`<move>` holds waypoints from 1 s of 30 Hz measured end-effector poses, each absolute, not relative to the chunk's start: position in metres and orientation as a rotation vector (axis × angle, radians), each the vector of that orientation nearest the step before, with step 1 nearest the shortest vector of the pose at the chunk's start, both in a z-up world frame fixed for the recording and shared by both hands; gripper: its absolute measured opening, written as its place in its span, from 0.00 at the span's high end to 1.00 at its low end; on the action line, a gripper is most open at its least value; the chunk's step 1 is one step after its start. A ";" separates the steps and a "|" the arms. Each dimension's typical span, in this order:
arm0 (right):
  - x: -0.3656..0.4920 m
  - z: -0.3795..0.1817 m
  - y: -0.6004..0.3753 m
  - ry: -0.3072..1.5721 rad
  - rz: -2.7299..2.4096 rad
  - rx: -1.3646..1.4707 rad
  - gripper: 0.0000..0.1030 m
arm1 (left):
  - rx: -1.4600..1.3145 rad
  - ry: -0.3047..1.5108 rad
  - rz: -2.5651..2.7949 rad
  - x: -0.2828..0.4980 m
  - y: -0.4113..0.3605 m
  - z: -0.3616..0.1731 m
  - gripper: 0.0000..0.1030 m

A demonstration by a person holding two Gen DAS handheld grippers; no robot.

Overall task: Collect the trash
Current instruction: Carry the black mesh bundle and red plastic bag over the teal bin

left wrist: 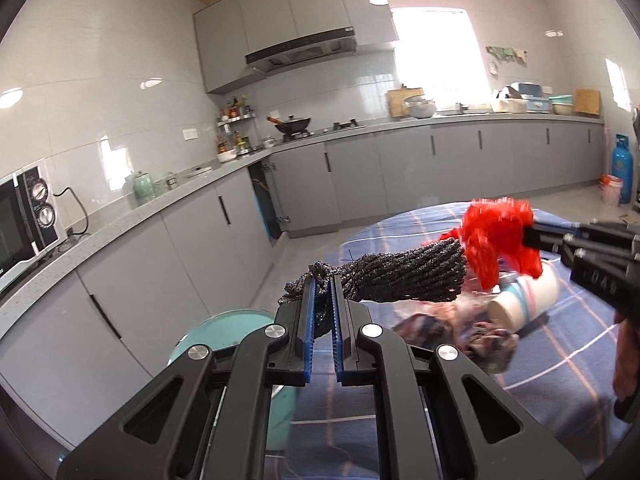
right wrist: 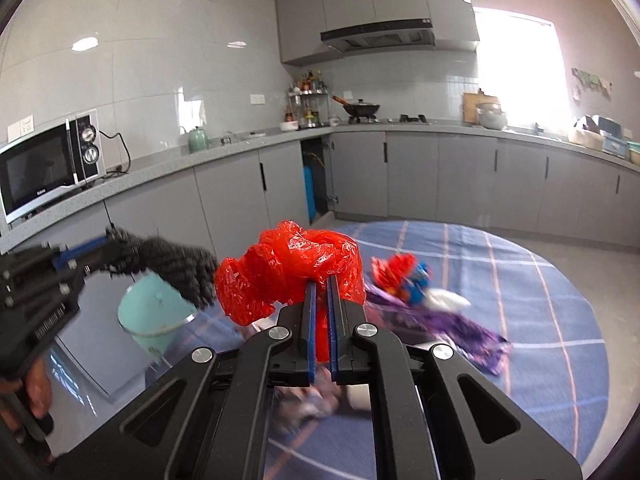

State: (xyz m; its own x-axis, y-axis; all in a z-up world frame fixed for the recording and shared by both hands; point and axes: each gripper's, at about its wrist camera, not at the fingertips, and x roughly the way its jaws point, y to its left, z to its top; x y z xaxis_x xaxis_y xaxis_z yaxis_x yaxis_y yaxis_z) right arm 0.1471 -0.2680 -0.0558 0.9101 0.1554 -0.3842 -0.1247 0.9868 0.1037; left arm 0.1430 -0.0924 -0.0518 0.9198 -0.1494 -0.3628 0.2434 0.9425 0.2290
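My left gripper (left wrist: pixel 323 280) is shut on a black crumpled plastic bag (left wrist: pixel 400 278) and holds it in the air above the table's left edge. My right gripper (right wrist: pixel 320 284) is shut on a red crumpled plastic bag (right wrist: pixel 288 272), held up beside the black one. In the left wrist view the red bag (left wrist: pixel 496 236) hangs from the right gripper (left wrist: pixel 532 236) at the right. In the right wrist view the black bag (right wrist: pixel 176 268) hangs from the left gripper (right wrist: pixel 100 246). A teal trash bin (left wrist: pixel 240 328) stands on the floor below, and shows in the right wrist view (right wrist: pixel 154 316).
A round table with a blue checked cloth (right wrist: pixel 520 288) carries a purple wrapper (right wrist: pixel 460 328), a red and blue wrapper (right wrist: pixel 404 276), a white paper cup (left wrist: pixel 524 300) and crumpled wrappers (left wrist: pixel 488 332). Grey kitchen cabinets (right wrist: pixel 420 176) and a microwave (right wrist: pixel 44 168) line the walls.
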 end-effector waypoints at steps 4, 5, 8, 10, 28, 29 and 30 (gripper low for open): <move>0.166 -0.047 -0.252 0.399 0.175 0.080 0.94 | 0.261 0.348 -0.147 0.154 -0.073 -0.052 0.92; 0.171 -0.047 -0.249 0.401 0.183 0.082 0.94 | 0.260 0.346 -0.137 0.155 -0.071 -0.052 0.92; 0.185 -0.043 -0.236 0.402 0.204 0.078 0.94 | 0.256 0.344 -0.104 0.162 -0.058 -0.051 0.92; 0.192 -0.042 -0.227 0.404 0.216 0.068 0.94 | 0.244 0.348 -0.084 0.166 -0.048 -0.052 0.92; 0.239 -0.044 -0.159 0.425 0.307 0.020 0.94 | 0.176 0.361 0.056 0.203 0.023 -0.048 0.92; 0.241 -0.045 -0.155 0.427 0.310 0.016 0.94 | 0.175 0.363 0.060 0.205 0.025 -0.048 0.92; 0.243 -0.045 -0.152 0.429 0.313 0.014 0.94 | 0.173 0.366 0.064 0.208 0.027 -0.049 0.92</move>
